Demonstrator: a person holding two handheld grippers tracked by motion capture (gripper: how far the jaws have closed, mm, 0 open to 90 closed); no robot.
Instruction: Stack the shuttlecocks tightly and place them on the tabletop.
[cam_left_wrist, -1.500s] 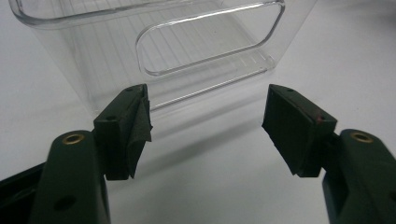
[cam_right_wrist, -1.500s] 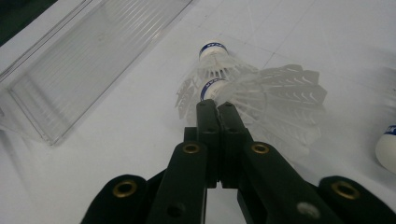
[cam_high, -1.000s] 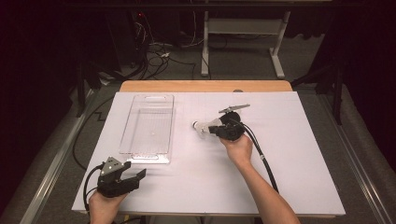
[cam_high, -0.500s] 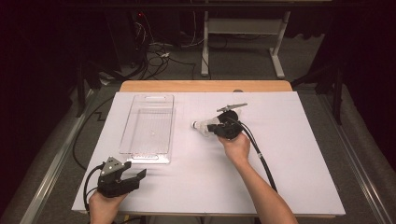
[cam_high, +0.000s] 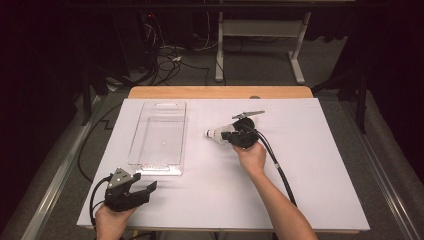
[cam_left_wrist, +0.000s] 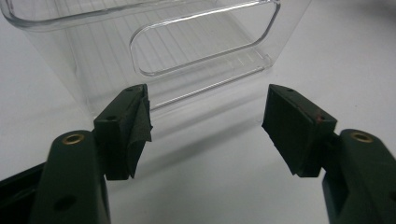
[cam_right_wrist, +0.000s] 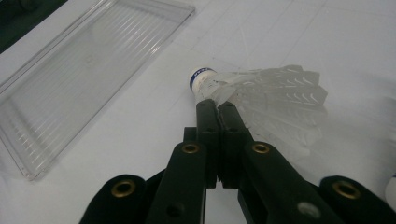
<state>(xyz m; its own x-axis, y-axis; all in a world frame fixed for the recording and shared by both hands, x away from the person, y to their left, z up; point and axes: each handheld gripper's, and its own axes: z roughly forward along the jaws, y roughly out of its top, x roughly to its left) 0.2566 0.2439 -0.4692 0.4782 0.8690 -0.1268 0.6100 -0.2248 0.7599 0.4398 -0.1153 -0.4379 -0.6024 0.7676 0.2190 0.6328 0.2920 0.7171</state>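
White sheeting is being seen over the worktop (cam_high: 320, 200), w/ a strip of bare wood showing at the far edge. A shuttlecock (cam_right_wrist: 261, 93) is being pinched near its cork end by the right tool (cam_right_wrist: 217, 105), jaws pressed together on the feathers; in the high view it is being held just above the sheet at approx. mid-worktop, cork pointing toward the clear plastic tray (cam_high: 159, 135). The tray is lying lengthwise on the left half, apart from the shuttlecock (cam_high: 220, 134). The left tool (cam_high: 142, 189) is being held low at the near-left corner, jaws spread w/ nothing between them, and is being aimed at the tray's near end wall (cam_left_wrist: 187, 42). Beyond the worktop, a dark room is being shown: grey floor, loose cables (cam_high: 165, 57) and a white desk frame (cam_high: 260, 45).
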